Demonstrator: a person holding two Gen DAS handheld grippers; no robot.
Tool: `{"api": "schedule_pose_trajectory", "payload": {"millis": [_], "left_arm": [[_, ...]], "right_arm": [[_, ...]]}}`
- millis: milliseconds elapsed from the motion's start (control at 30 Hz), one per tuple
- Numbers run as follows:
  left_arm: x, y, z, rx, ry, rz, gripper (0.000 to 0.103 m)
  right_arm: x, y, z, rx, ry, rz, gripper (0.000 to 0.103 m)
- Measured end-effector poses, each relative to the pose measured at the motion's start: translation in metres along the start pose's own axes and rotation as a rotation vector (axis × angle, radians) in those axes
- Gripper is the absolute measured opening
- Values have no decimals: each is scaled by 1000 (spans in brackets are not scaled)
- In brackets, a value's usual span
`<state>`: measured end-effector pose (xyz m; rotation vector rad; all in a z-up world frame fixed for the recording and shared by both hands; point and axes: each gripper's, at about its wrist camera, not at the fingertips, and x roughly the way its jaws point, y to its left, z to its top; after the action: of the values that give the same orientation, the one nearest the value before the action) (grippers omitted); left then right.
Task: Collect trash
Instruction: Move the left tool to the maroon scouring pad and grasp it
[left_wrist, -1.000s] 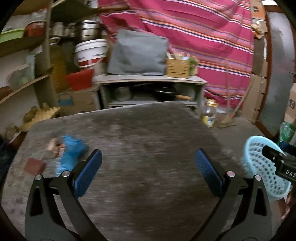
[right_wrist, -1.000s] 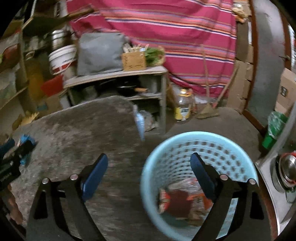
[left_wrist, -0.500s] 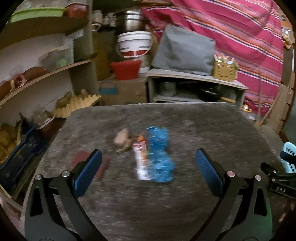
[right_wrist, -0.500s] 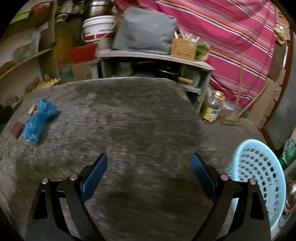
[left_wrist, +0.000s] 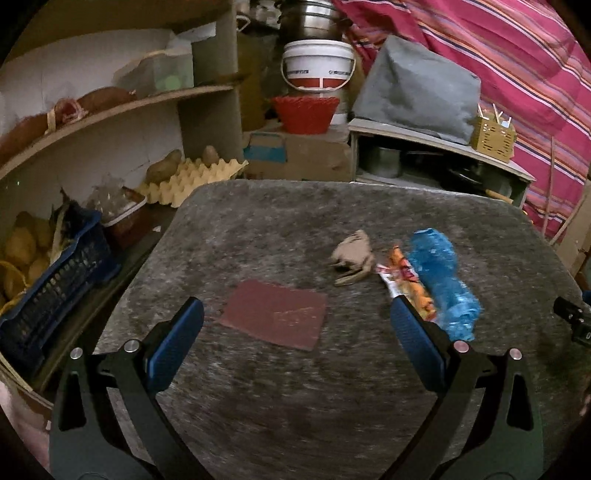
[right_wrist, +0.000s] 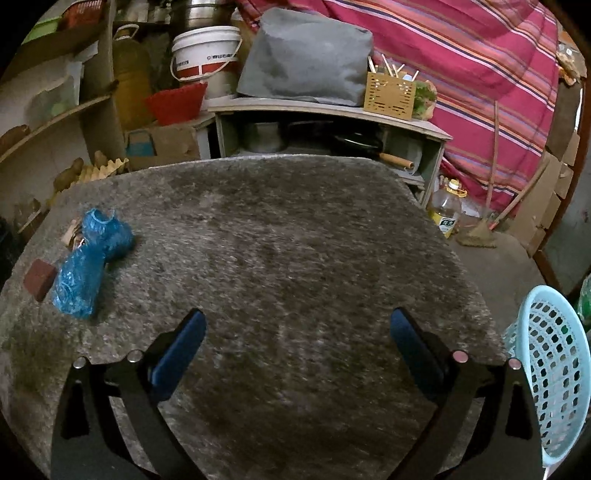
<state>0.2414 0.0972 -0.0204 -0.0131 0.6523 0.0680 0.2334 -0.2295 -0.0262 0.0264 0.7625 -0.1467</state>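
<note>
On the grey stone table (left_wrist: 295, 387) lie a flat dark red sheet (left_wrist: 275, 317), a crumpled beige wad (left_wrist: 351, 254), an orange snack wrapper (left_wrist: 404, 282) and a crushed blue plastic bottle (left_wrist: 443, 280). My left gripper (left_wrist: 295, 317) is open and empty, low over the table, with the red sheet between its fingers. My right gripper (right_wrist: 295, 325) is open and empty over the bare middle of the table (right_wrist: 295, 240). The blue bottle (right_wrist: 88, 258) and the red sheet (right_wrist: 38, 278) lie far to its left. A light blue basket (right_wrist: 554, 376) stands off the table's right edge.
Wooden shelves (left_wrist: 110, 110) with potatoes, egg trays (left_wrist: 192, 181) and a dark blue crate (left_wrist: 48, 306) stand left of the table. Behind it is a low cabinet (right_wrist: 332, 125) with a grey bag, a white bucket (right_wrist: 205, 51) and a red bowl. A striped cloth hangs at the right.
My left gripper swung left and closer to the trash, so the red sheet now lies between its fingers. My right gripper swung left from over the basket to over the table.
</note>
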Motion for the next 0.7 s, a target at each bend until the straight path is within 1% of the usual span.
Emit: {"api": "schedule_pose_trajectory", "payload": {"millis": [133,267,333,367,467,567,700], "left_arm": [[12,13,-2,-5,21,5,98],[25,19,-5,4,44,3,98],[32,21,-5,8,54,1,98],[35,22,-5,5,59,-8,97],[50,23,-6,1,107,-44,97],[60,23,-6,12,128,-60,98],[71,20,-6,29,161,-101,98]], "right_arm": [[3,3,3,22,2,27,98],[9,8,8,23,17,-28,98],[12,11,9,16,25,-37,98],[14,11,9,17,30,-33,98],[18,10,10,40,40,8,98],[20,11,11,56,20,33,98],[20,15,12,80,4,75,99]]}}
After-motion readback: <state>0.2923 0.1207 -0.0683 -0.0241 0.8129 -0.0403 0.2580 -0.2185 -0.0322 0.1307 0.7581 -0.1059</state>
